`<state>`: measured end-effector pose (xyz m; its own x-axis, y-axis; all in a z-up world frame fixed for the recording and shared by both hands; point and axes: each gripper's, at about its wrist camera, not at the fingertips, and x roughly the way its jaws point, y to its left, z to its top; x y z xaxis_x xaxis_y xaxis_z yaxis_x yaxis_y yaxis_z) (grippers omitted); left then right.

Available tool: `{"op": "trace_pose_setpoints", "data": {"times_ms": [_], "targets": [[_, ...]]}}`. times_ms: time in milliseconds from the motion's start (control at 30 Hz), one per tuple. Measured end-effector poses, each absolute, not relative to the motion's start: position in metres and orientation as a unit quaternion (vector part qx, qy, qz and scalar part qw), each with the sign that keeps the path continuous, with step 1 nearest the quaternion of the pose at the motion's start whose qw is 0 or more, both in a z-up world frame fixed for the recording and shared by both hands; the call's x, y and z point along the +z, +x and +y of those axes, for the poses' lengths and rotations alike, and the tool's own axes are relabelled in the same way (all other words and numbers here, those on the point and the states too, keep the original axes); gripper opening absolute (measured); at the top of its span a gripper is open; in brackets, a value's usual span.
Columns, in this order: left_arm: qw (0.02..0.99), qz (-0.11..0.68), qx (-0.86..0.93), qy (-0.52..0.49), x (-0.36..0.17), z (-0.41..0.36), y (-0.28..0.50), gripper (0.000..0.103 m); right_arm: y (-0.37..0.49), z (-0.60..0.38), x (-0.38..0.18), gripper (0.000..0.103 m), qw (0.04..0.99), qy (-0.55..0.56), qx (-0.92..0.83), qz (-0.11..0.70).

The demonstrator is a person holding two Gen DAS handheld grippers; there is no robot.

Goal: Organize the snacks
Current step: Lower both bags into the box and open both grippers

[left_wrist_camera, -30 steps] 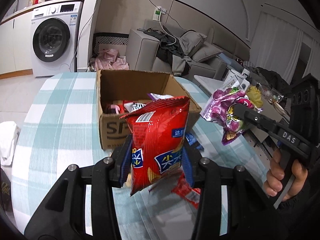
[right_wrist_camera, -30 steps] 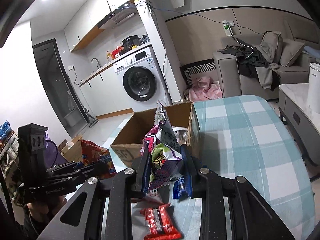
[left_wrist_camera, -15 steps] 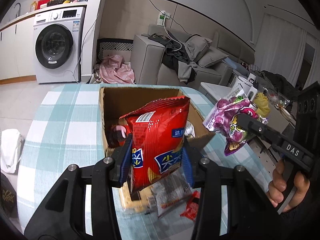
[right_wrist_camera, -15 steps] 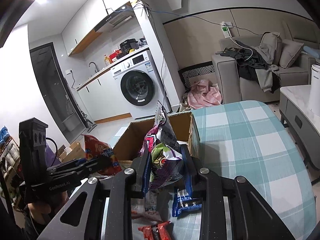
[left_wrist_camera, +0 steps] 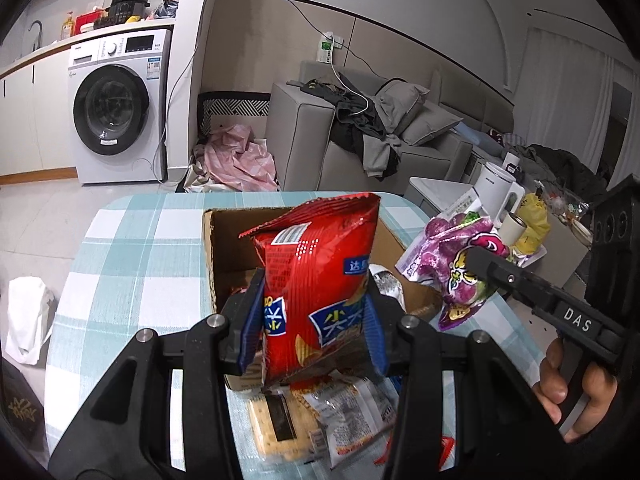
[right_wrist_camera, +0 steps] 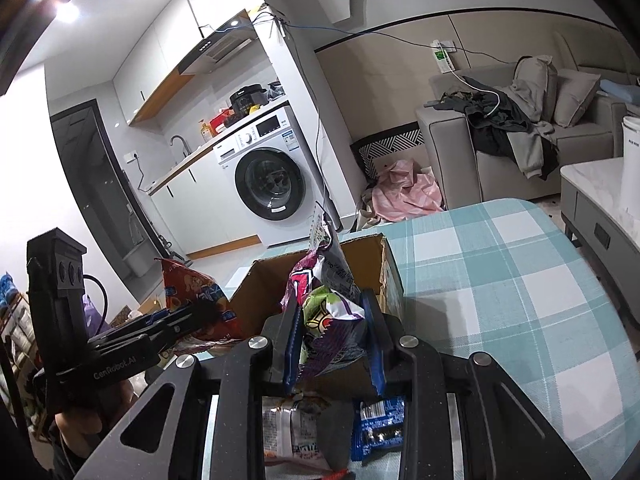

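Left gripper [left_wrist_camera: 314, 330]: clamped on red chip bag [left_wrist_camera: 320, 284], held upright over box's near edge.
Right gripper [right_wrist_camera: 334, 340]: clamped on purple bag [right_wrist_camera: 332, 316], at box's 3 o'clock side in the left view.
Box [left_wrist_camera: 224, 248]: cardboard, open-topped, on checked table [left_wrist_camera: 132, 256], snacks inside.
Loose packets [left_wrist_camera: 344, 408]: on table at box's 6 o'clock.

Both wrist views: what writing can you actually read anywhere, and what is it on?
"DAS": on the right gripper, seen from the left wrist view.
"GenRobot.AI": on the left gripper, seen from the right wrist view.
Red chip bag: Chinese characters on blue panels, not clearly readable.
Purple snack bag: print too crumpled to read.
Washing machine labels: too small.
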<state>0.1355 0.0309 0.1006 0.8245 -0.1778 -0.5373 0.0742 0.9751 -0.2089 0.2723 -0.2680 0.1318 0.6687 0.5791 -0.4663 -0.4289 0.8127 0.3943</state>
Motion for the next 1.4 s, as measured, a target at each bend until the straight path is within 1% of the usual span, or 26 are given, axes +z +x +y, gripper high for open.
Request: {"op": "trace_pose_setpoints", "data": {"times_ms": [300,900,1400], "targets": [[0.951,0.290,-0.053,-0.089,0.094,0.036,0.153,0.041,0.289,-0.254,0.124,0.028,0.905,0.128,0.272,0.302],[0.945,0.313,-0.042,-0.084,0.061,0.042,0.190,0.041,0.316,-0.240,0.115,0.027,0.906,0.123,0.266,0.305],[0.938,0.335,-0.048,-0.081,0.042,0.039,0.207,0.041,0.328,-0.231,0.095,0.028,0.896,0.106,0.270,0.337]]}}
